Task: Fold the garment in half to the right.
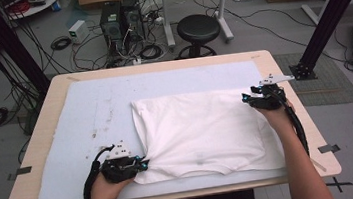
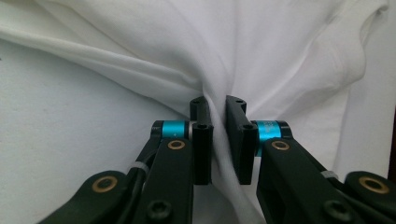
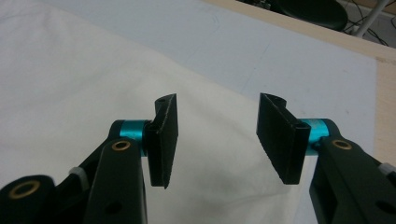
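Shirt lies on mat toward table's right near corner; stool behind far edge.

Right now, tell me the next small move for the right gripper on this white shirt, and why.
Probably lower the right gripper and close it on the white shirt's far right corner. Its jaws stand open above the cloth, while the left gripper already pinches a fold at the near left corner.

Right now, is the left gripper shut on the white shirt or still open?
Shut on it. The left gripper has a bunched fold of the white shirt pinched between its pads, with creases fanning out from the pinch at the shirt's near left corner.
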`<state>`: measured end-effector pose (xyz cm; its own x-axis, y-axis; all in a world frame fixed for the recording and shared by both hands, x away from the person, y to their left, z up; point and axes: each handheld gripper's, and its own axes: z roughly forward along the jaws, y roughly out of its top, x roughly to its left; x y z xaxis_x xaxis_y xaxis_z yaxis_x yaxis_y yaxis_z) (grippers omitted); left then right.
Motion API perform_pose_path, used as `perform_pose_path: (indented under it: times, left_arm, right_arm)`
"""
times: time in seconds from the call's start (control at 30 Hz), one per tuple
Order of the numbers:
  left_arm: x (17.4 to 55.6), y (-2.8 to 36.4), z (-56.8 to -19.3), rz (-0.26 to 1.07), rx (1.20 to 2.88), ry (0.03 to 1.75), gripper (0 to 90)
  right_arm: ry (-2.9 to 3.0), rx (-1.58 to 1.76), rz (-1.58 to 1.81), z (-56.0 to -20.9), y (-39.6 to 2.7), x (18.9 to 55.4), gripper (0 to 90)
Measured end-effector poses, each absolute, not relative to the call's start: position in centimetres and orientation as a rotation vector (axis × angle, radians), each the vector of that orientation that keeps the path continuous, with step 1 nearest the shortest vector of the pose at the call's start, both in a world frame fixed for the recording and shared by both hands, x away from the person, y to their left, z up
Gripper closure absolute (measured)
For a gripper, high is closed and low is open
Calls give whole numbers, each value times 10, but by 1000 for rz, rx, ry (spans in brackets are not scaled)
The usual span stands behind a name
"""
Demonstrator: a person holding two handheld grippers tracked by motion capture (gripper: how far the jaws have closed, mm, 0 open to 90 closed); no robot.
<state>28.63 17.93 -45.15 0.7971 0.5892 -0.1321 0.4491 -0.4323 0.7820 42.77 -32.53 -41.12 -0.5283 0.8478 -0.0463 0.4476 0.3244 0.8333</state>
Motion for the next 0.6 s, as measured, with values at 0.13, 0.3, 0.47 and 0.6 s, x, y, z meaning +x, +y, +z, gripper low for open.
perform_pose_path:
  times: [0.13, 0.3, 0.47, 0.6]
  left_arm:
    - [286, 177, -452, 203, 2100, 763, 783]
    - [285, 174, -452, 206, 2106, 772, 646]
    - [284, 171, -452, 227, 2114, 756, 719]
    - [285, 171, -452, 207, 2111, 739, 792]
  right_arm:
    - [2135, 1122, 1108, -412, -320, 428, 470]
    - [2189, 1095, 1110, -413, -306, 432, 420]
    - [2254, 1038, 1126, -412, -288, 436, 393]
    - [2313, 964, 1164, -407, -266, 440, 374]
